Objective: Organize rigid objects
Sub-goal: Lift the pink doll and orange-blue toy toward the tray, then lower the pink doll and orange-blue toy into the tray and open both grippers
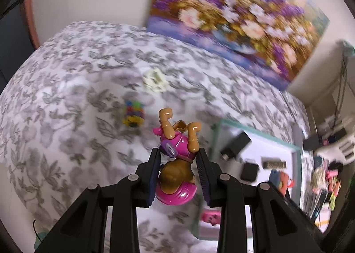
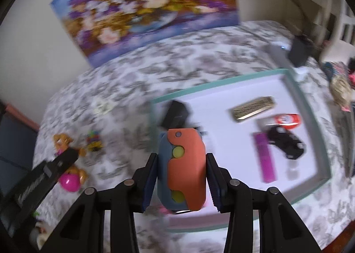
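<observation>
My left gripper (image 1: 178, 153) is shut on a toy dog figure (image 1: 175, 164) in pink, held upside down above the bedspread, left of the tray; it also shows in the right wrist view (image 2: 71, 177). My right gripper (image 2: 180, 157) is shut on an orange and blue toy case (image 2: 184, 168) with yellow buttons, held over the near left part of the teal-rimmed white tray (image 2: 319, 137). The tray holds a black box (image 2: 176, 114), a gold bar (image 2: 253, 108), a purple stick (image 2: 266, 159), a black item (image 2: 286, 144) and a red-white item (image 2: 287, 119).
A small multicoloured toy (image 1: 133, 114) and a pale flat piece (image 1: 155, 79) lie on the leaf-patterned bedspread (image 1: 66, 97). A flower painting (image 1: 233, 15) leans on the wall behind. Clutter and shelves stand at the right (image 1: 328, 175). A pink item (image 1: 210, 217) lies in the tray's near corner.
</observation>
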Available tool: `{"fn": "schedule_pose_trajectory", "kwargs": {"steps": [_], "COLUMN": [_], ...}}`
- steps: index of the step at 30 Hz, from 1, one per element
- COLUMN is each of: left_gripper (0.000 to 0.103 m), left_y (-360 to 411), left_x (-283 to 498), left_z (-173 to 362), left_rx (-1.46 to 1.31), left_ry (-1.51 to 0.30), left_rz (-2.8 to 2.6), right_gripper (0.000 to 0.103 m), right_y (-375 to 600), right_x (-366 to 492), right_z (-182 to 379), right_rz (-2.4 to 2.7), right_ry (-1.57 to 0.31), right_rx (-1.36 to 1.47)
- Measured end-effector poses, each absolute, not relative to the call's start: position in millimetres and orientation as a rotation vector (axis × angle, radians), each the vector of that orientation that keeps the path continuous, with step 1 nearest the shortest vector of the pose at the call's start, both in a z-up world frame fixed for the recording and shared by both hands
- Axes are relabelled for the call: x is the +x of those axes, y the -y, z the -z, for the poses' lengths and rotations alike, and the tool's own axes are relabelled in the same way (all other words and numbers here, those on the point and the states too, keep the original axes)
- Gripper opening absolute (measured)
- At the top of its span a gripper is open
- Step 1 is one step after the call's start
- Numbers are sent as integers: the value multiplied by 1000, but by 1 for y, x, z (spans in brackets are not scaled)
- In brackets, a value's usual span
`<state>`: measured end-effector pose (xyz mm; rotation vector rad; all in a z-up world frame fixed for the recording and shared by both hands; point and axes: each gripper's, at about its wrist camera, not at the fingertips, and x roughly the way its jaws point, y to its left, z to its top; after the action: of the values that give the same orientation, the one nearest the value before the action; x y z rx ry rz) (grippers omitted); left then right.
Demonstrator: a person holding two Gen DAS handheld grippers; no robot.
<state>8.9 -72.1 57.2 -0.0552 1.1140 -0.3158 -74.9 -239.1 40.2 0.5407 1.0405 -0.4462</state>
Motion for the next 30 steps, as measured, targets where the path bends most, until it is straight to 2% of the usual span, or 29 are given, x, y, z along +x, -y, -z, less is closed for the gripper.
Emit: {"fn": "schedule_pose_trajectory", "kwargs": {"steps": [15,30], "left_gripper": [35,35], "left_y": [158,182], "left_x": [-43,-55], "left_z": [-26,-5], "left_rx": [115,201], "left_ry": [-1208,-1241], "left_rz": [520,540], "right_gripper": [45,46], "right_y": [320,324], "right_x": [-118,-118], "right_z": [-15,-6], "right_rz": [612,611], "right_ry": [-1073,-1107], "right_rx": [685,701]}}
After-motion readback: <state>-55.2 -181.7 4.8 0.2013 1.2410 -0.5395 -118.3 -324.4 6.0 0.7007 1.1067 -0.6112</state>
